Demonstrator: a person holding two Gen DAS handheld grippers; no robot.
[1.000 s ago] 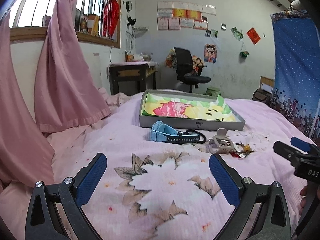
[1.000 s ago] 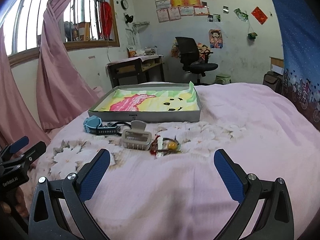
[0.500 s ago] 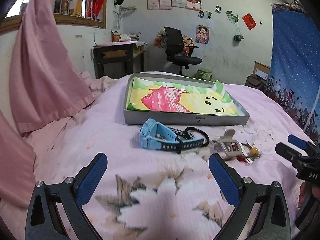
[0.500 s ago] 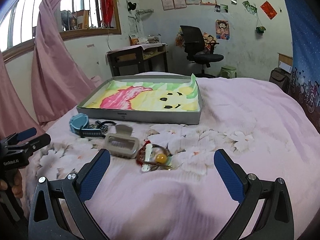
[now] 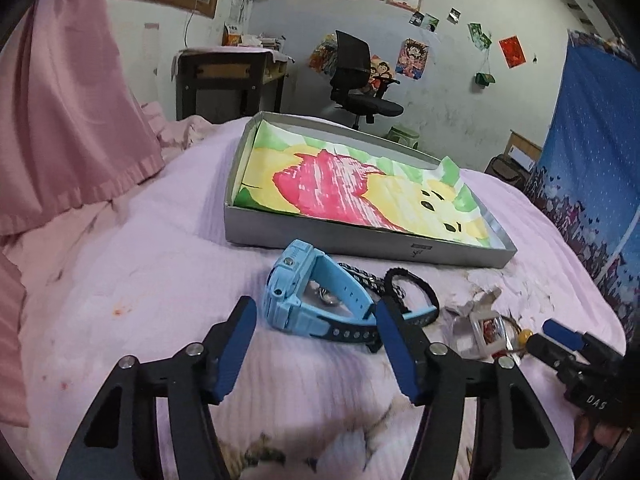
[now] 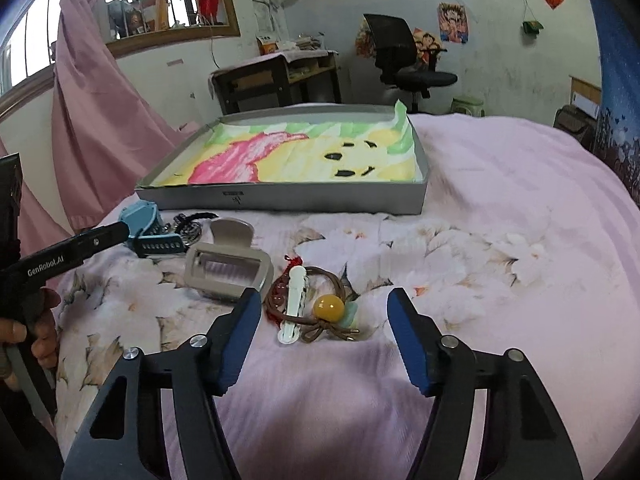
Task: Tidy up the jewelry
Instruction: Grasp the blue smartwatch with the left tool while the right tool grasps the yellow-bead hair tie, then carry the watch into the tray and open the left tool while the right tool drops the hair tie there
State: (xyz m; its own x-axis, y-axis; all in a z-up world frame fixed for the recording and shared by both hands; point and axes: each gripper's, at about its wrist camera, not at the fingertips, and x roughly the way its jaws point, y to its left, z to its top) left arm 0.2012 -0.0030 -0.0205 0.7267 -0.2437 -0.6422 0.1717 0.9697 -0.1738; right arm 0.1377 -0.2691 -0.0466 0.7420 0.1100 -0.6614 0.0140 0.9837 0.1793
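Left gripper [image 5: 314,330] fingers spread around blue watch [image 5: 304,300], perhaps touching, right gripper [image 6: 324,320] fingers apart, empty

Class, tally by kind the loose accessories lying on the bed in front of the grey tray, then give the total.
Watches: 1, the light blue watch
Black braided bracelets: 1
Hair claw clips: 1, beige
White hair clips: 1
Brown hair ties with a yellow bead: 1
Red beaded pieces: 1, partly hidden
Total: 6
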